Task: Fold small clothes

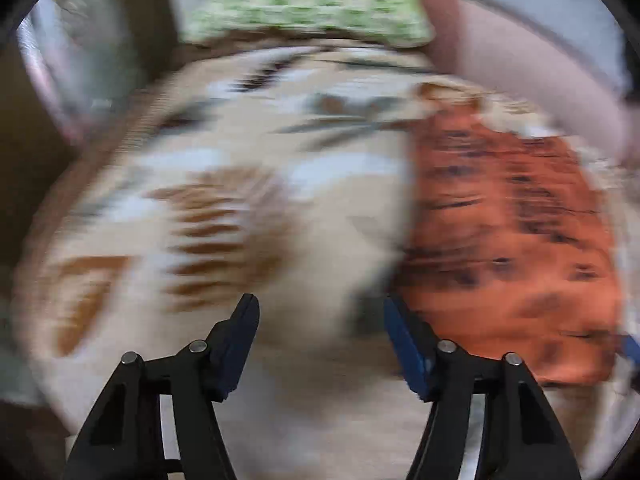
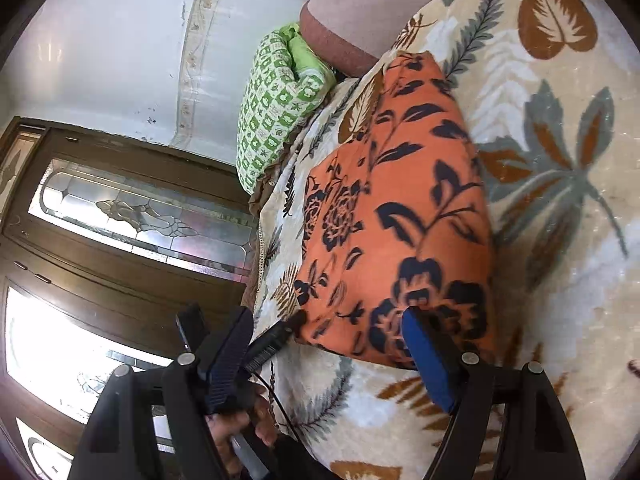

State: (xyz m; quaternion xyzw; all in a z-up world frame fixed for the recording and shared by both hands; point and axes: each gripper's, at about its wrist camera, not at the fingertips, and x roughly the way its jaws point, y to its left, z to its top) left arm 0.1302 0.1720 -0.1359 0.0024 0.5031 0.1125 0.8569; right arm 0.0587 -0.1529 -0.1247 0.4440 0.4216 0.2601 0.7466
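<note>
An orange cloth [image 2: 392, 208] with a dark flower print lies folded on the beige leaf-patterned blanket [image 2: 560, 200]. My right gripper [image 2: 328, 340] hovers over the cloth's near edge with its jaws wide apart. Its blue-padded finger [image 2: 428, 364] overlaps that edge, and nothing is pinched. The left wrist view is heavily blurred. In it the orange cloth [image 1: 508, 240] lies on the right, and my left gripper [image 1: 320, 312] stands open over bare blanket [image 1: 240, 200] just left of the cloth. The left gripper's black finger [image 2: 272, 342] shows beside the cloth's near left corner, with a hand [image 2: 240, 424] below it.
A green checked quilt [image 2: 276, 108] and a mauve bolster [image 2: 360, 12] lie at the far end of the bed. The bed's edge runs along the left of the blanket. Beyond it are a white wall [image 2: 120, 48] and a dark wooden door with patterned glass [image 2: 132, 216].
</note>
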